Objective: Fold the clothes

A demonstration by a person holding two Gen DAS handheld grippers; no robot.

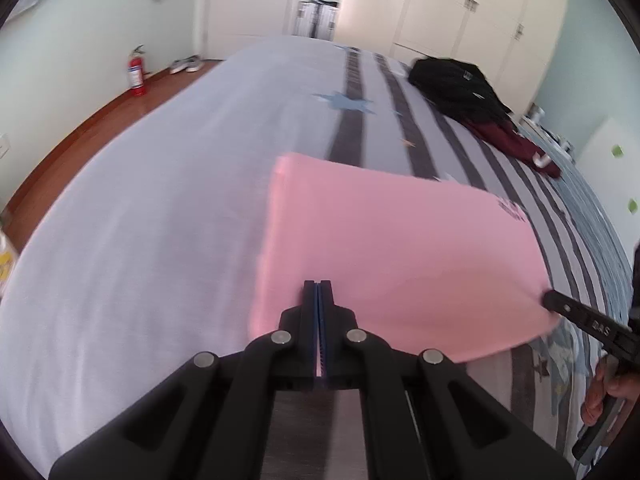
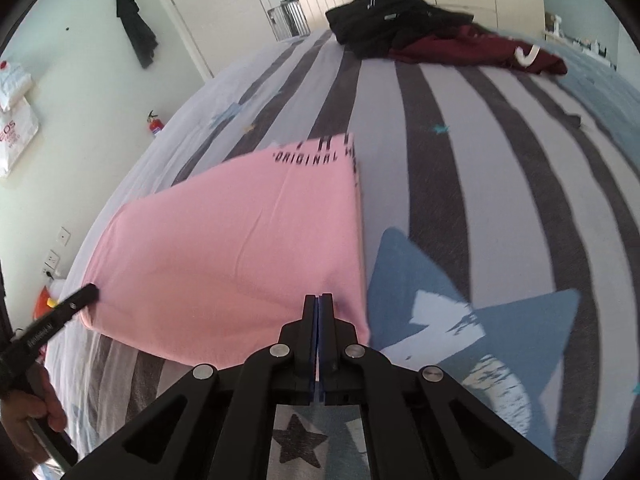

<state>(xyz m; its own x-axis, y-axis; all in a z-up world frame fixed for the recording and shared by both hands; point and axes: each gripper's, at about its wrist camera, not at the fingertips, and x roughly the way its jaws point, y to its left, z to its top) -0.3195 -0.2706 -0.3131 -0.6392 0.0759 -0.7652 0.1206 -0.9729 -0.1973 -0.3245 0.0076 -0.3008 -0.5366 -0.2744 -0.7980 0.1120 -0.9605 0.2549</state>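
A pink shirt (image 1: 400, 256) with black lettering lies folded on the striped bed, its near edge lifted. My left gripper (image 1: 319, 286) is shut on the shirt's near edge at its left corner. My right gripper (image 2: 319, 300) is shut on the same edge at the right corner of the shirt (image 2: 240, 248). The right gripper also shows at the right of the left wrist view (image 1: 548, 300), and the left gripper at the left of the right wrist view (image 2: 94, 292).
A black garment (image 2: 384, 20) and a maroon garment (image 2: 480, 50) lie heaped at the far end of the bed (image 1: 160, 200). A fire extinguisher (image 1: 136, 72) and shoes (image 1: 186, 65) stand on the wooden floor by the wall. Wardrobes (image 1: 460, 4) stand behind.
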